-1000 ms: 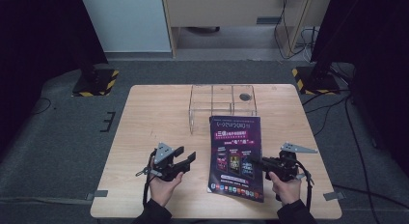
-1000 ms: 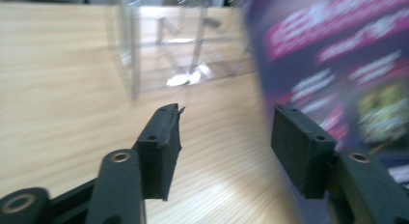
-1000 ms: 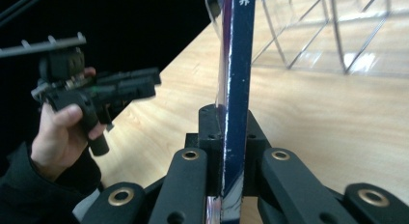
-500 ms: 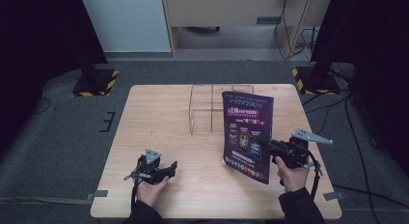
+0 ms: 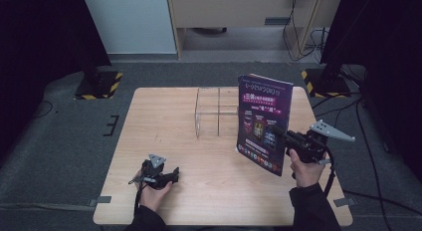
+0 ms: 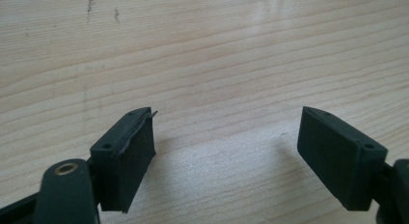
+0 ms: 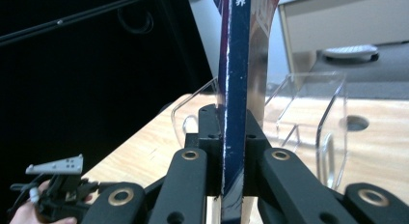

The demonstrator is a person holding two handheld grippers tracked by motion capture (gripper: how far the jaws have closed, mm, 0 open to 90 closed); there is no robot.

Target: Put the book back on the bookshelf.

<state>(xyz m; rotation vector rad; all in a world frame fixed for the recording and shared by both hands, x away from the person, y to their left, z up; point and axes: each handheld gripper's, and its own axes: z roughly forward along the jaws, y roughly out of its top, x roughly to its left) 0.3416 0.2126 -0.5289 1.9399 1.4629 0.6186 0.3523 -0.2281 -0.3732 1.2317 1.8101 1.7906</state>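
1. While the right hand [image 5: 304, 167] rises from the near right edge of the bench [image 5: 164, 121], its forearm comes in from below and the right tongs [image 5: 278, 135] point left and away, held well above the wood.
2. Clamped between those tongs stands the magazine [image 5: 263, 122], upright on edge, dark purple cover facing the person; in the right gripper view its spine [image 7: 236, 89] runs straight up between the two closed jaws, pads pressing on both sides.
3. Lifted off the bench, the magazine hangs just right of the clear acrylic rack [image 5: 216, 111], its top edge level with the rack's far side.
4. Over on the near left, the left hand [image 5: 152, 193] sits low at the bench, left tongs [image 5: 171, 175] pointing right.
5. Their jaws have just been opening and stand wide apart, nothing between them but bare wood grain, well apart from the magazine.
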